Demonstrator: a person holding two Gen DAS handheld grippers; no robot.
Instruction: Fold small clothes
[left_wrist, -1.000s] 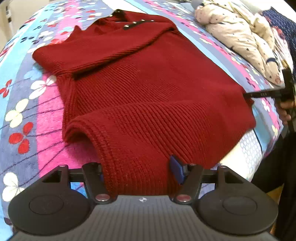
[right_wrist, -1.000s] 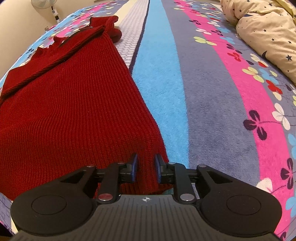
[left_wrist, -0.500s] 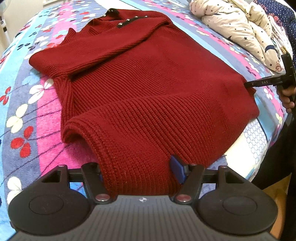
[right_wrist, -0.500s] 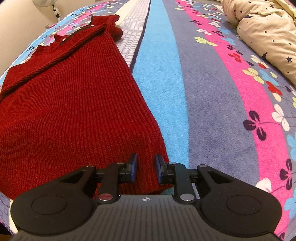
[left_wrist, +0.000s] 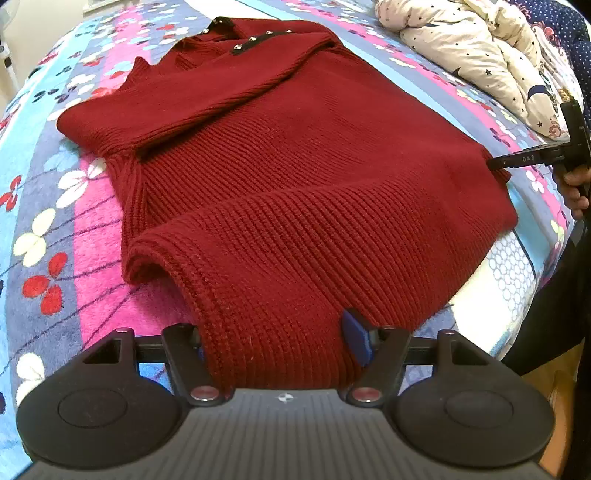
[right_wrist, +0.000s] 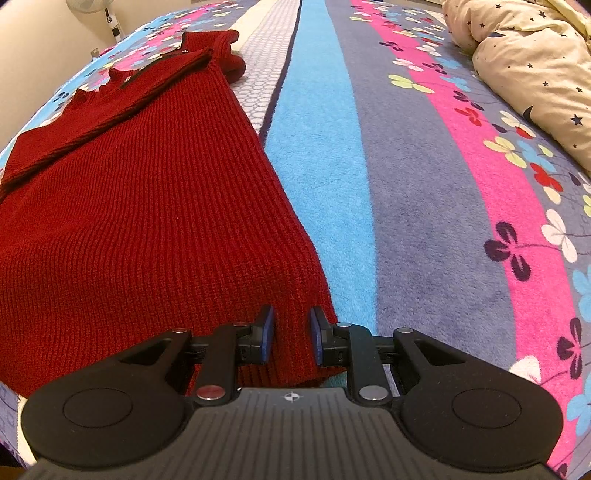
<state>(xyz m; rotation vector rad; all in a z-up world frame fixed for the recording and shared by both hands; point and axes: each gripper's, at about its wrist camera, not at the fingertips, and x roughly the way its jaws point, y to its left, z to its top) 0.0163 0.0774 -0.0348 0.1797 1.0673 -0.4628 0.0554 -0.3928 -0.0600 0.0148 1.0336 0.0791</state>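
Left gripper (left_wrist: 282, 345): angled steeply down, jaws wide and closing, a thick fold of the red sweater (left_wrist: 295, 177) between its blue pads.
Right gripper (right_wrist: 289, 334): angled steeply down, jaws narrow, blue pads pinched on the sweater's corner edge.
Right hand (left_wrist: 577, 186): seen from the left camera at the far right edge, fingers wrapped around the right gripper's handle.

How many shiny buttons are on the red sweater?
4 show on the red sweater, near its collar: one at the neck, three along the dark strip. Folds may hide more.
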